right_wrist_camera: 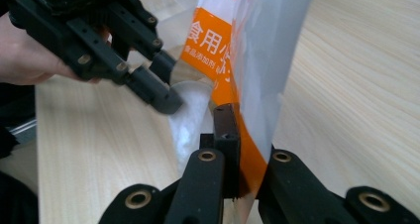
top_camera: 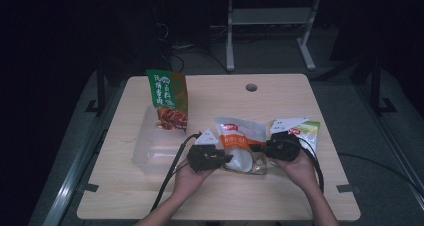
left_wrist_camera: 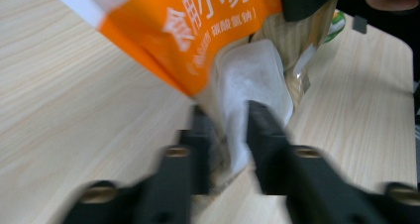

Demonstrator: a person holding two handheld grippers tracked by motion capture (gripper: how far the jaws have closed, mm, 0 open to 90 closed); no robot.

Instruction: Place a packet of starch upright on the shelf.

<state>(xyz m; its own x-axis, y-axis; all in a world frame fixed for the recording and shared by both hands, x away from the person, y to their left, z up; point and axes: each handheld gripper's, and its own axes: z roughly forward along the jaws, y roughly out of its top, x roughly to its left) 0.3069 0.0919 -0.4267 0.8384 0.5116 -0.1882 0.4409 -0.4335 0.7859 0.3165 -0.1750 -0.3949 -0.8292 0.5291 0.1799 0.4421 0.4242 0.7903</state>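
Fingers of my right gripper (right_wrist_camera: 236, 149) are clamped tight on the edge of the orange-and-white pouch (top_camera: 239, 138), which stands between my two hands near the front of the wooden table (top_camera: 280, 196). On my left gripper (left_wrist_camera: 229, 135) the jaws stand partly apart with the pouch's white, powder-filled lower corner (left_wrist_camera: 250, 80) between them; that picture is blurred, so I cannot say whether the pads truly press on it. I judge I am mid-way through getting a two-handed hold on the pouch, one side secured and the other being settled. Next I would close my left fingers firmly on that corner, keeping the right grip steady, before lifting toward the clear plastic bin (top_camera: 155, 153) beside it.
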